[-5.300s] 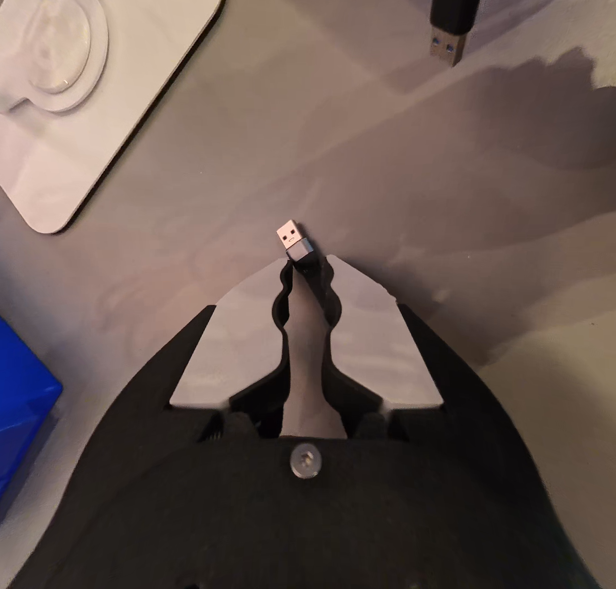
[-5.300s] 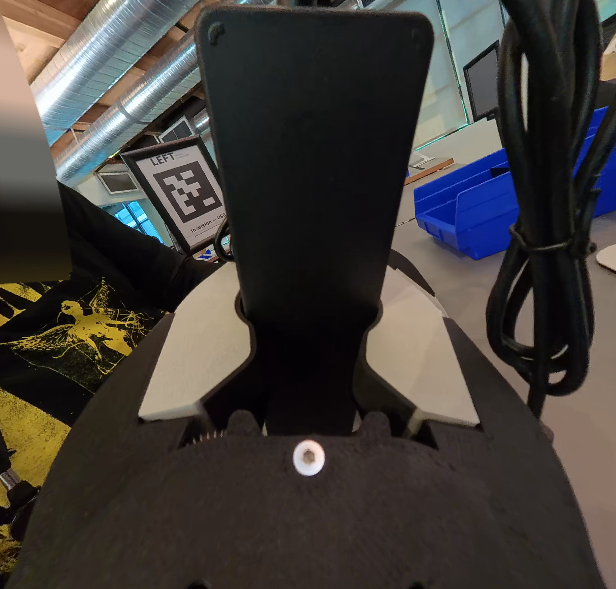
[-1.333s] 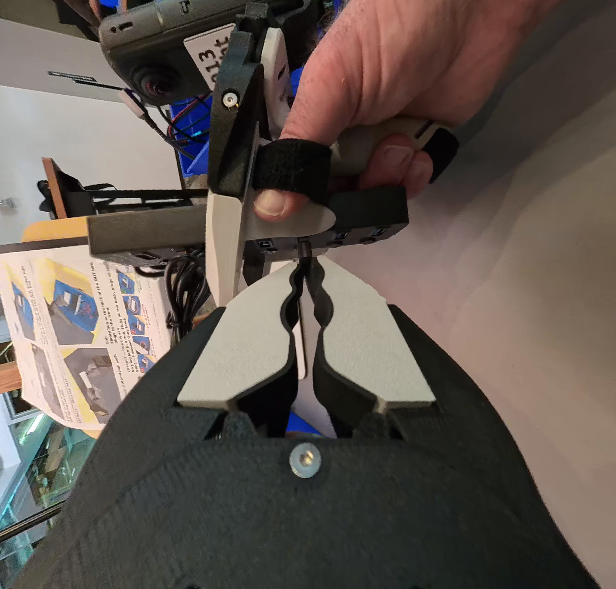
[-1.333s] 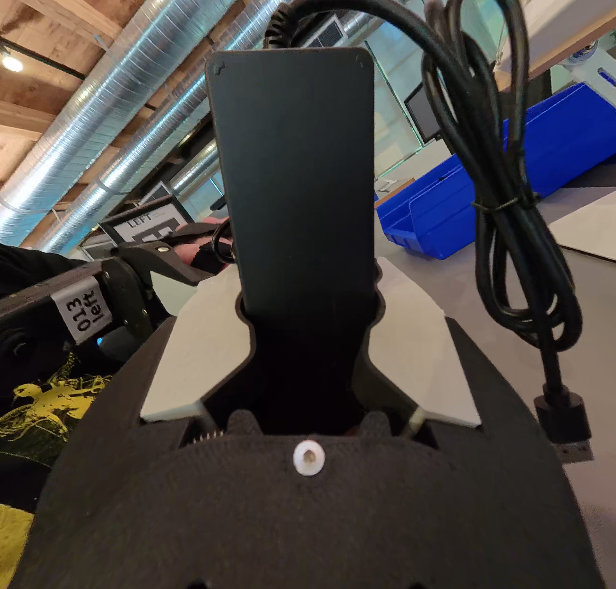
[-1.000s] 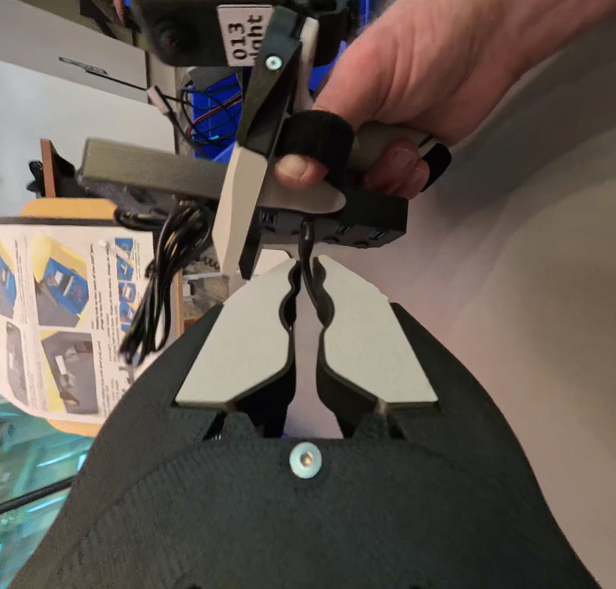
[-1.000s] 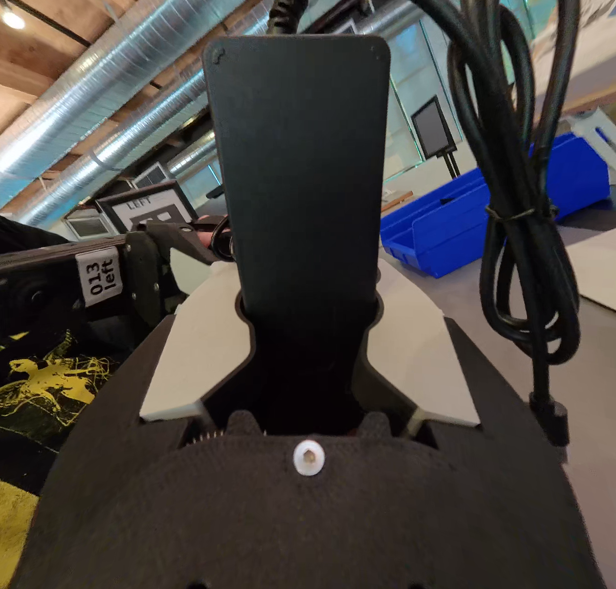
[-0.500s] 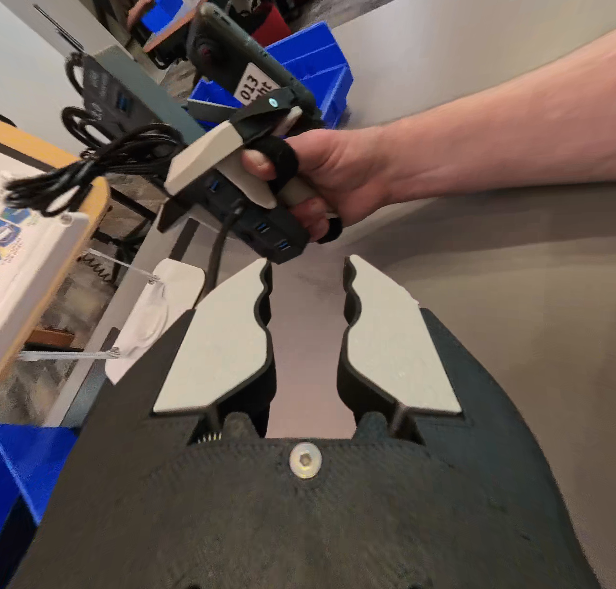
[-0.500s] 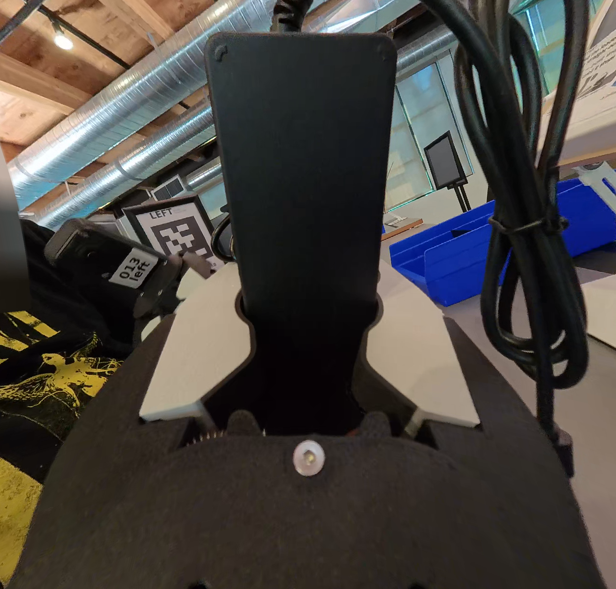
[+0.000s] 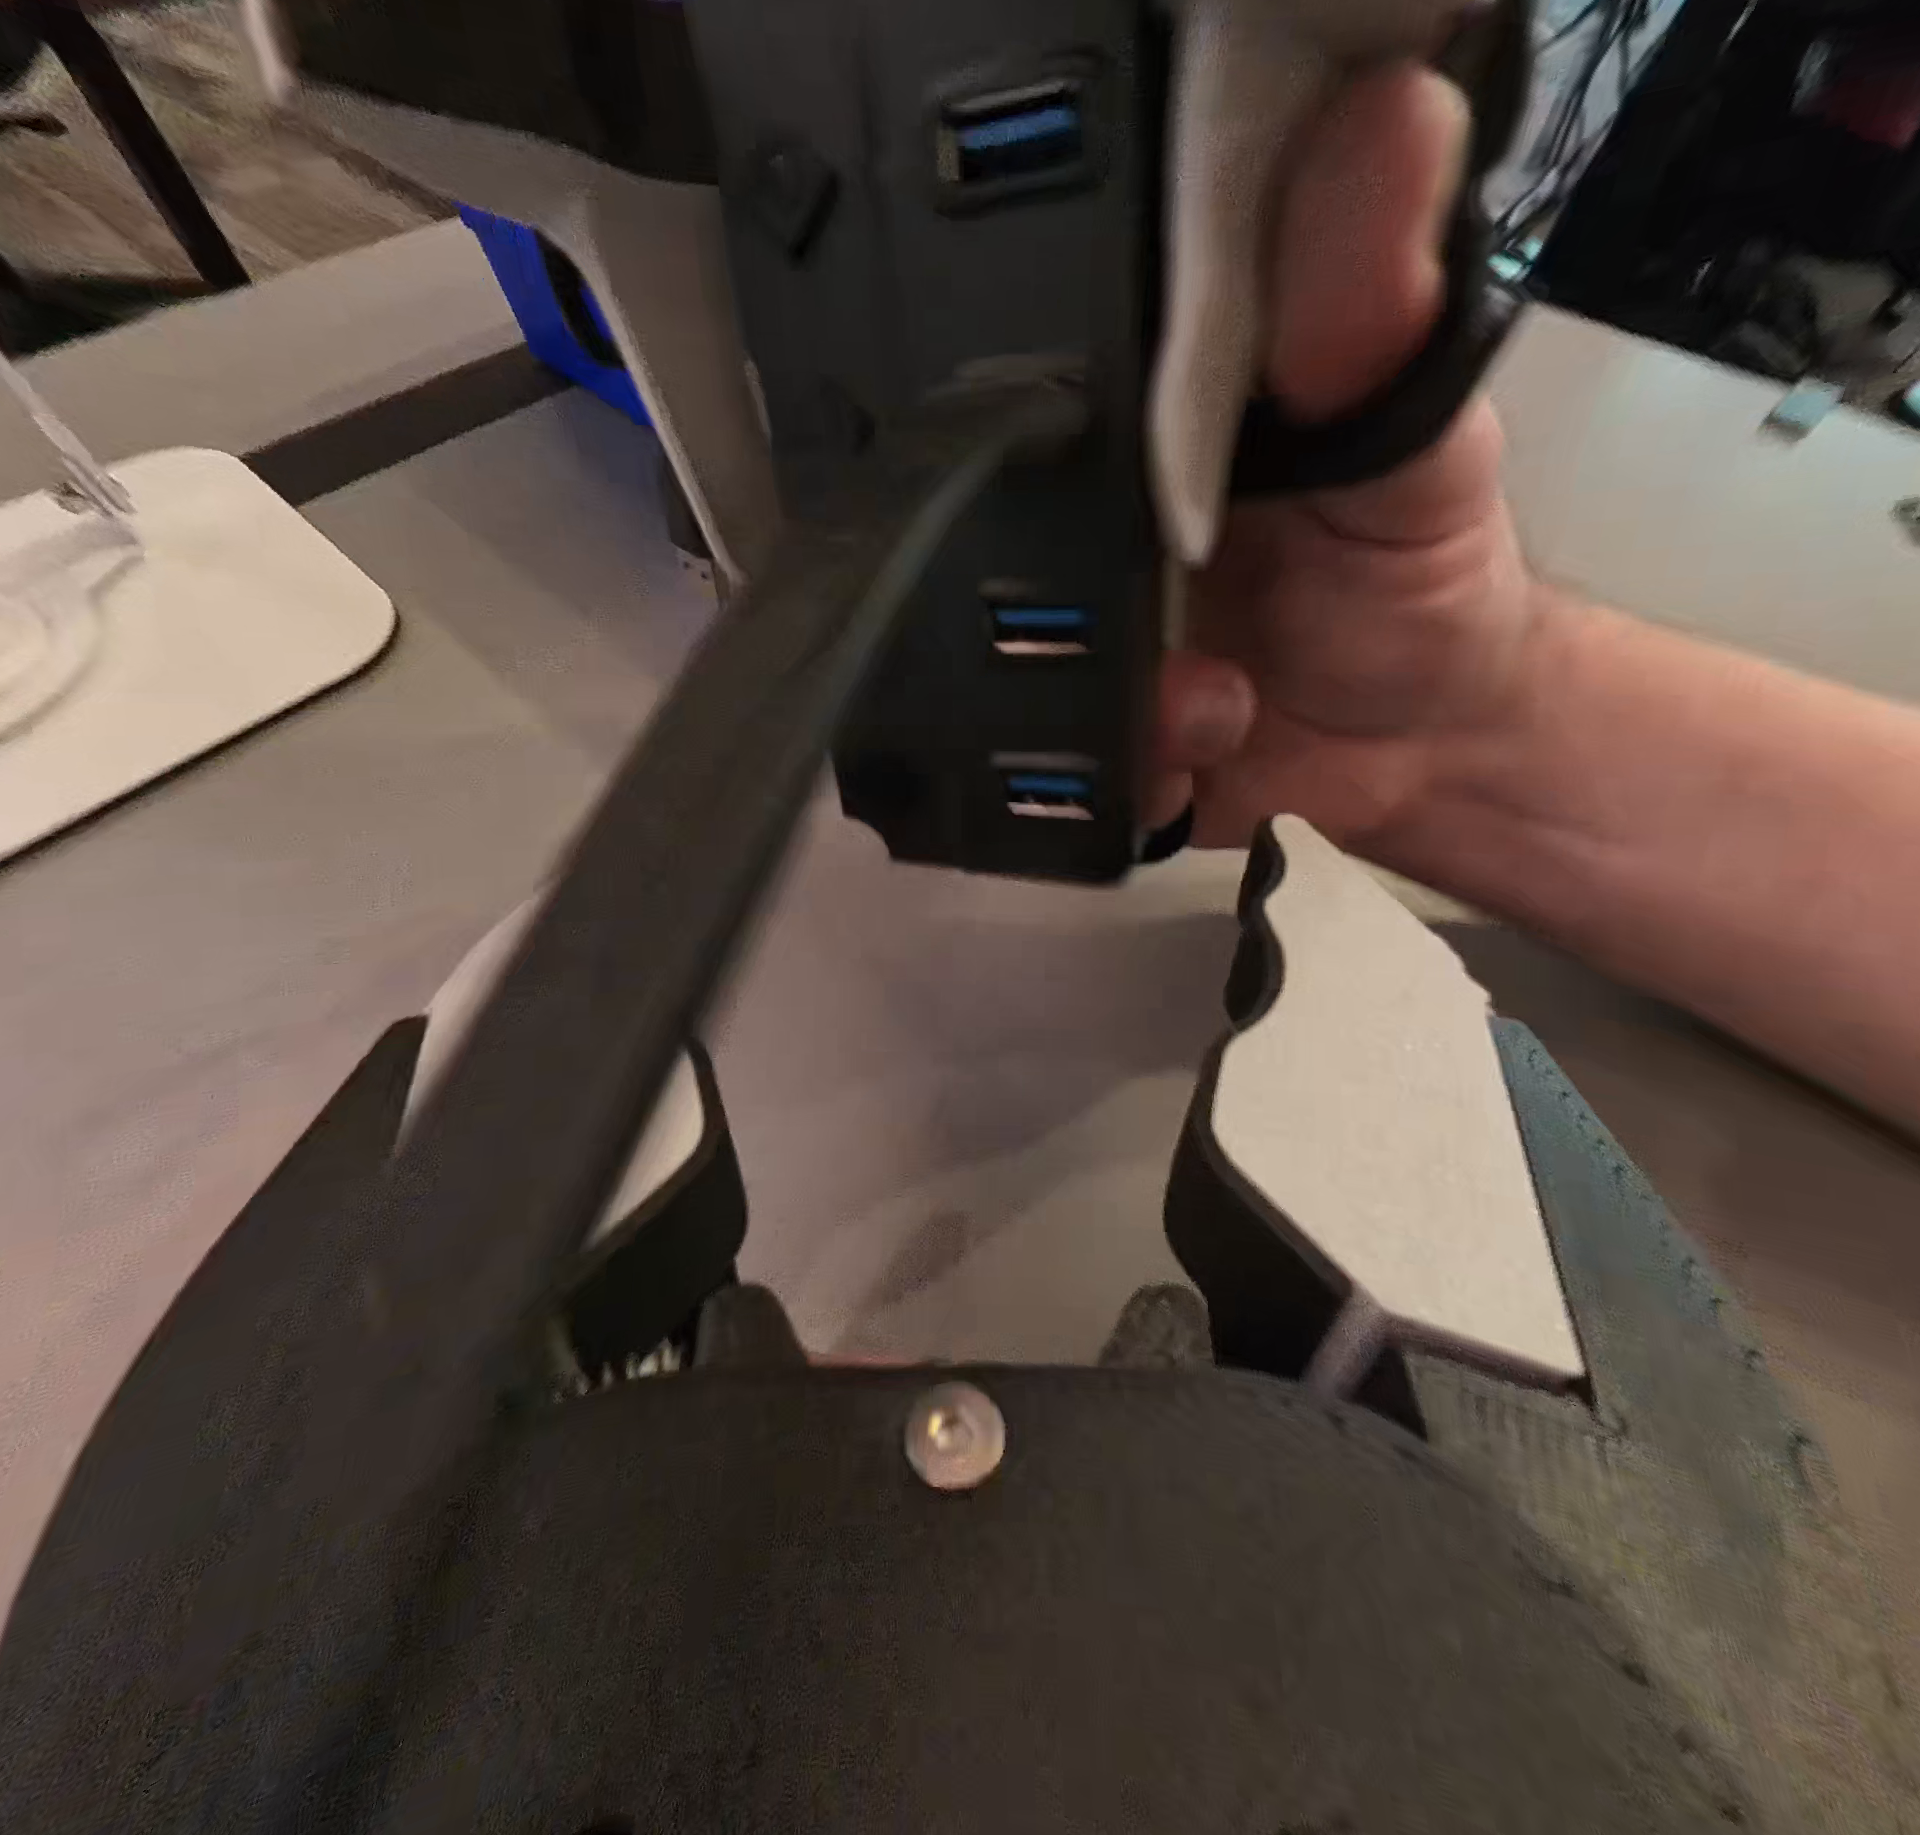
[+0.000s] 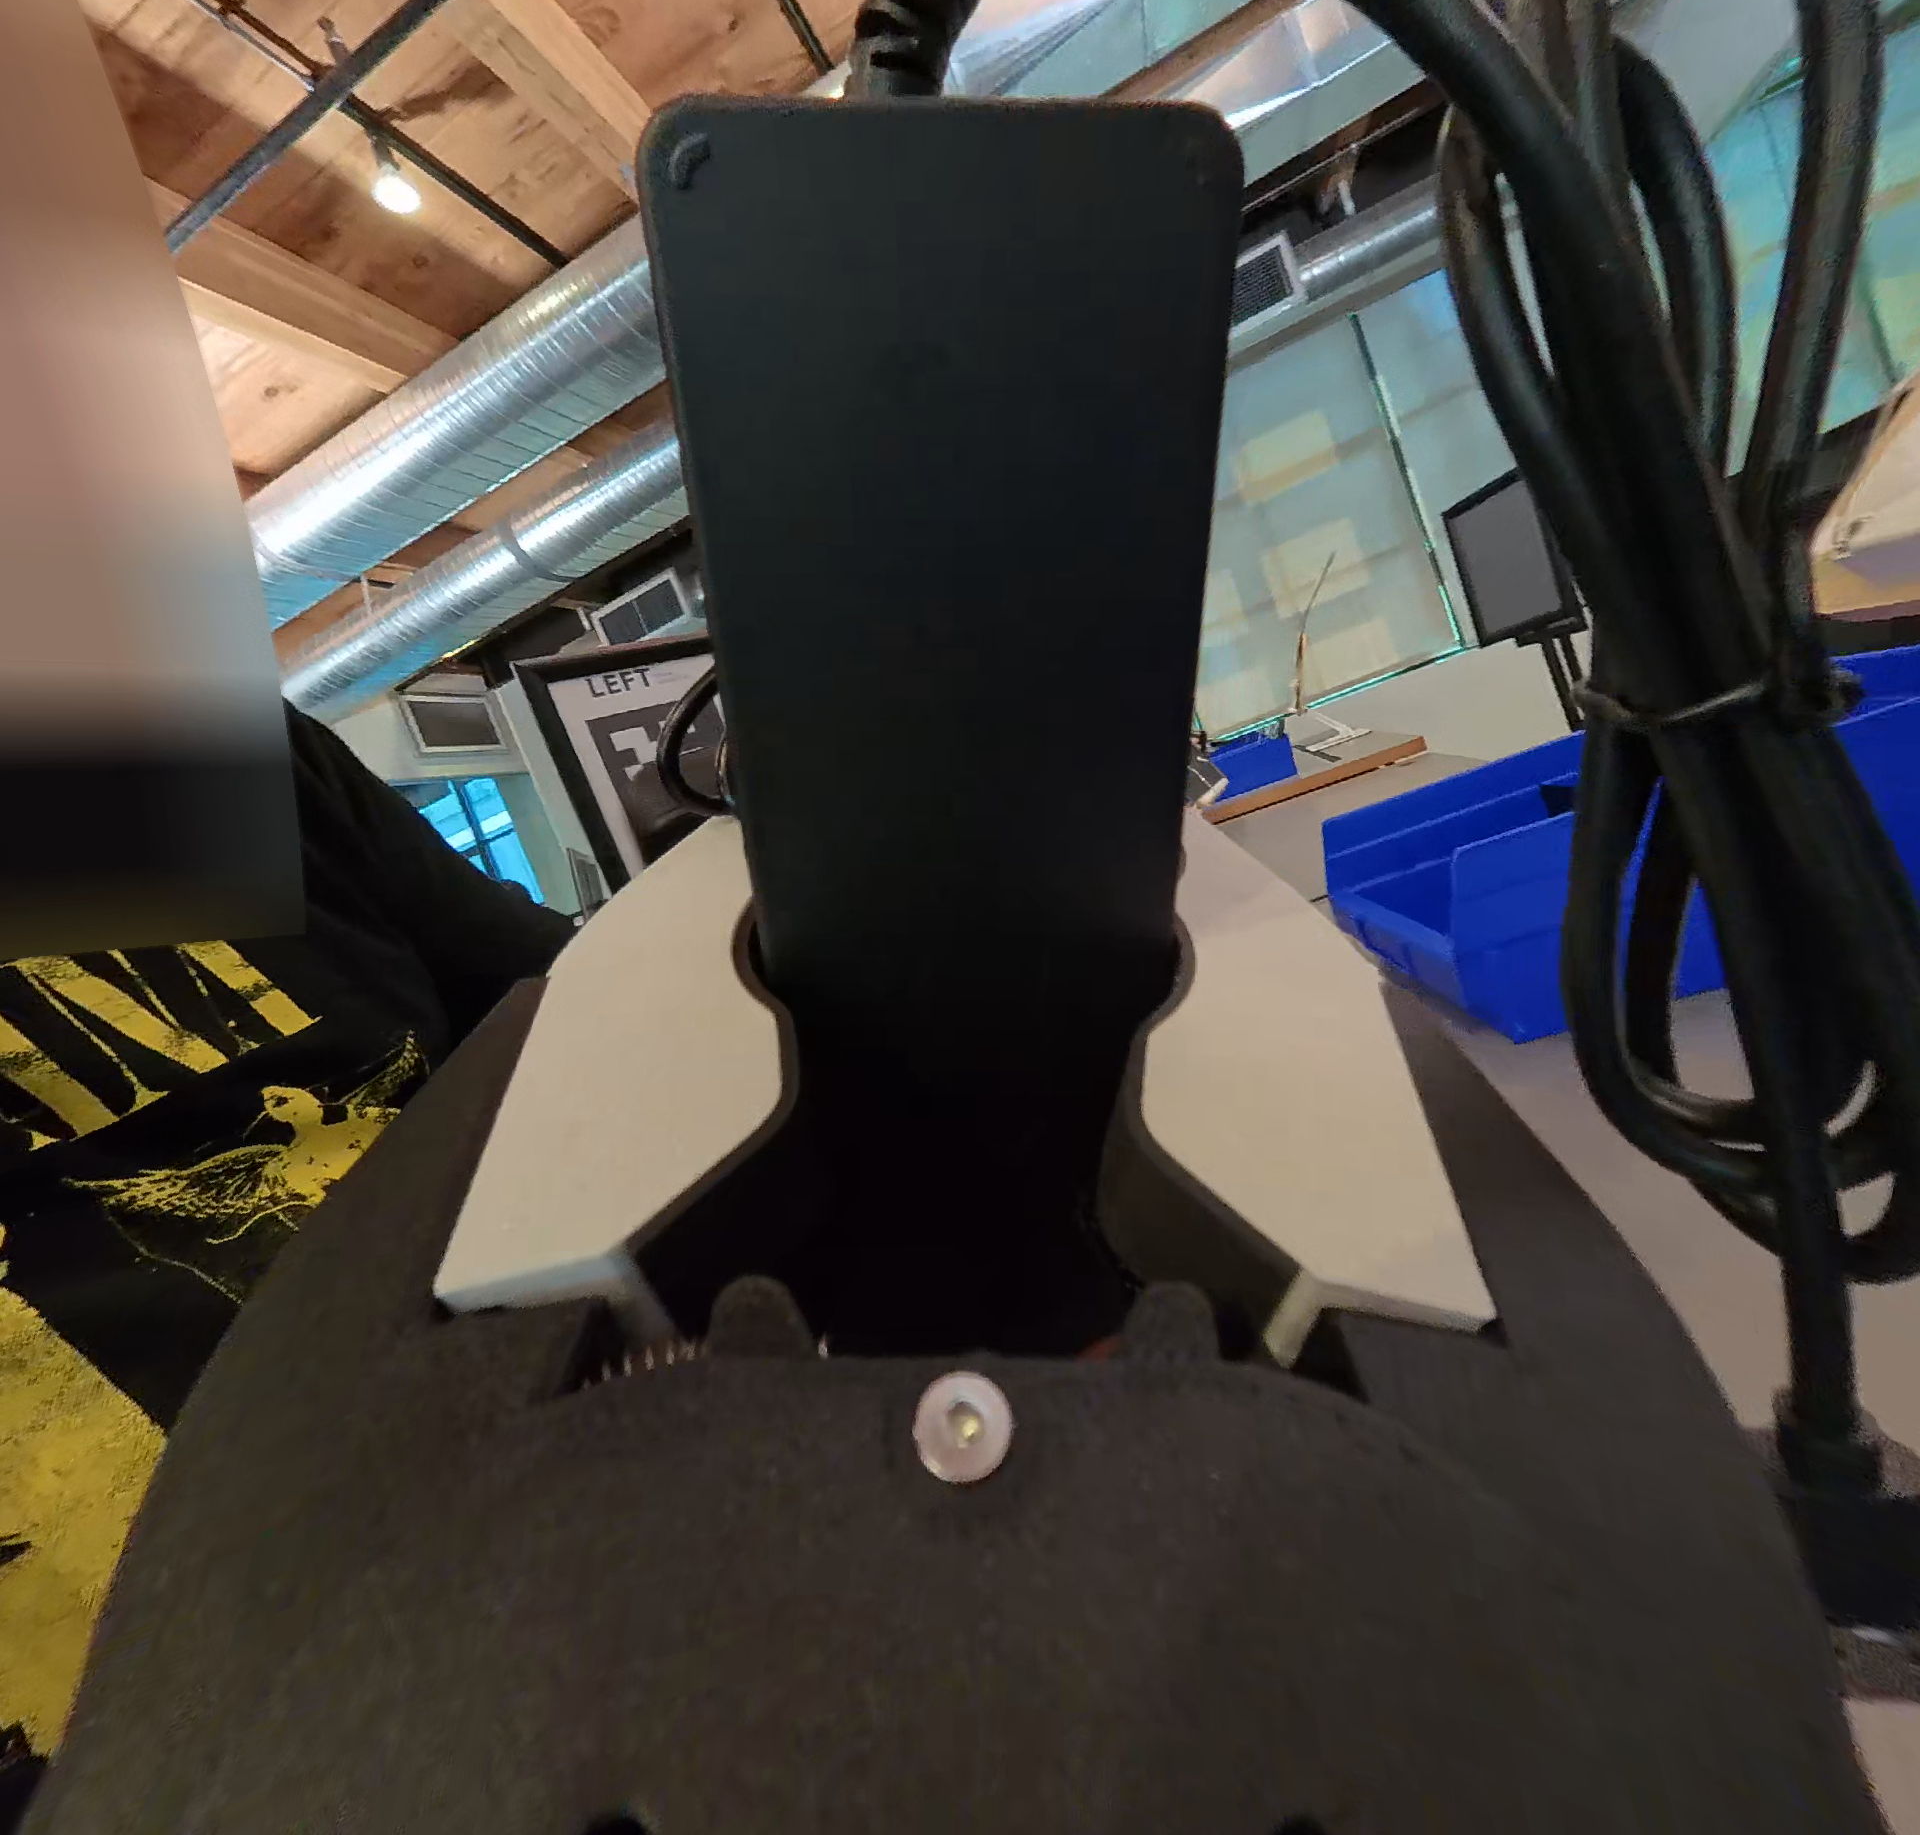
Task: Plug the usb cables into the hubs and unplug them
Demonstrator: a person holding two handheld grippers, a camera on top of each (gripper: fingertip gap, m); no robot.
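Fingers of the left gripper (image 9: 966, 944) are spread wide with nothing between them; the dark cable (image 9: 665, 912) only crosses in front of the left finger. Fingers of the right gripper (image 10: 961, 912) pinch the black hub (image 10: 940, 538) by its two long edges, and it is lifted clear of the grey tabletop (image 9: 260, 954).

As far as the task goes, the plug-in half looks done for this cable: in the left wrist view its end seems to sit in a middle port of the hub (image 9: 966, 414), though blur hides the seating. Unplugging is not yet done, and three blue ports show open.

In that view the hub's long axis runs far to near, its port face turned toward the left gripper. The hub's own bundled lead (image 10: 1714, 746) hangs at the right.
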